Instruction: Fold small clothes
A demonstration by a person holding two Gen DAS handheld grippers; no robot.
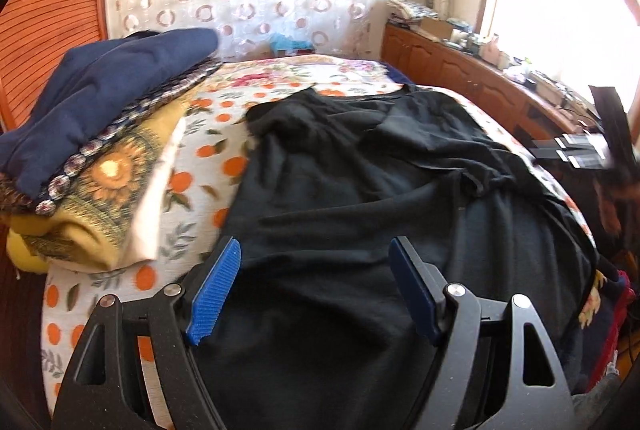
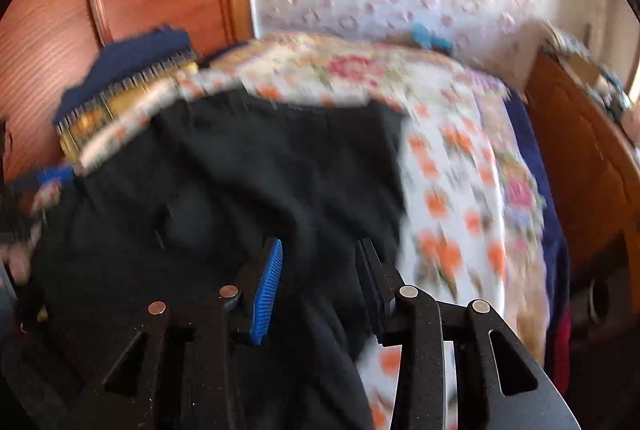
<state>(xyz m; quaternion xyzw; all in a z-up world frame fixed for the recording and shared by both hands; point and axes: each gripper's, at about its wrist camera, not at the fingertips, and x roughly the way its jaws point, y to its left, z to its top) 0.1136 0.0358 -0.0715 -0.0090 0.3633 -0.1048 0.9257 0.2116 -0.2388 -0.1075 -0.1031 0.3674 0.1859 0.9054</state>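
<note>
Black fabric garment (image 1: 360, 190) lies spread, wrinkled, on the orange-print bed cover (image 1: 208, 150). I see left tongs (image 1: 316, 290) open wide above it; right tongs (image 2: 320, 286) open, empty.

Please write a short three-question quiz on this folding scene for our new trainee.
1. True or false: the left gripper is shut on the black garment.
2. What lies on top of the folded pile at the left of the bed? A) a navy garment B) a red towel C) a white shirt
3. Fill in: the bedspread is printed with ____ fruit.

Key: 1 false, its jaws are open above the cloth; 2 A, the navy garment; 3 orange.
</note>
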